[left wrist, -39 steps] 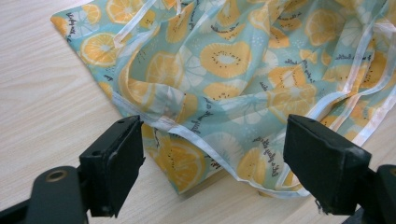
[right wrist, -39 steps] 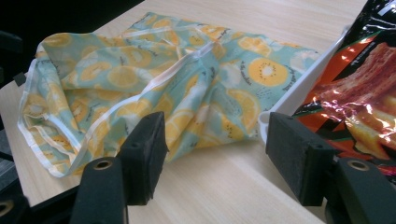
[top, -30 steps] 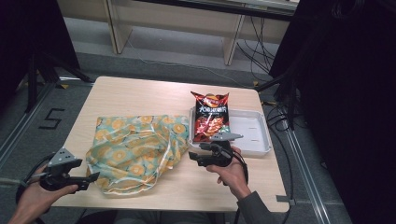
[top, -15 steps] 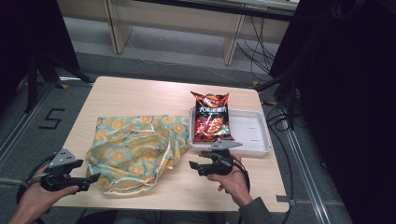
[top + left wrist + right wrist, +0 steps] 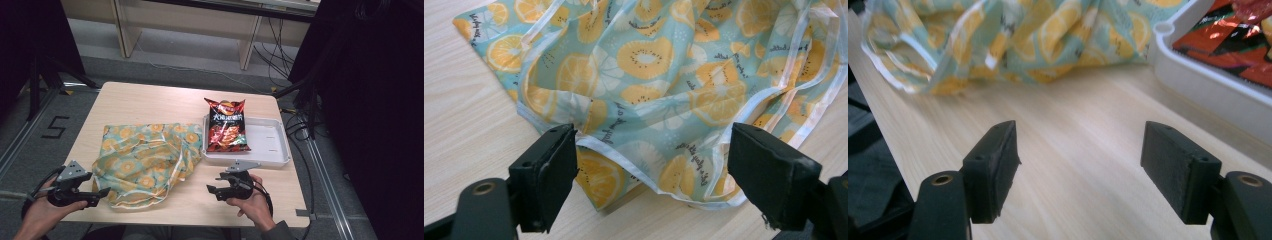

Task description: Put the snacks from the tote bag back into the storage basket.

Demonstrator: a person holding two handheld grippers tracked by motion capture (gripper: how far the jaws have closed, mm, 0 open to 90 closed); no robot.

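A thin fabric bag (image 5: 145, 165) lies crumpled and mostly flat on the left half of a pale wooden surface (image 5: 150, 100), seen from the high view; its cloth is light teal, printed all over with orange and yellow citrus slices and small lines of dark script, and its edges and handles are trimmed in white piping (the piping loops and folds back over the print in several places). The bag's right edge lies just beside a white tray (image 5: 272, 150), which holds a red and black snack packet (image 5: 226, 125) standing partly over the tray's far rim. The left gripper (image 5: 102, 192), held in the person's left hand (image 5: 42, 215) at the near left corner, points at the bag's near edge; in the left gripper view its jaws stand wide apart, with a white-trimmed corner of the bag (image 5: 649, 150) lying between them on the surface, and the pads do not press on the cloth. The right gripper (image 5: 212, 190), held in the person's right hand (image 5: 252, 205) at the near edge of the surface, sits in front of the tray and apart from the bag; its jaws have just been opening and now stand wide, with nothing between them but bare wood in the right gripper view, the bag (image 5: 998, 40) lying farther off and the tray's wall (image 5: 1208, 87) at the right.
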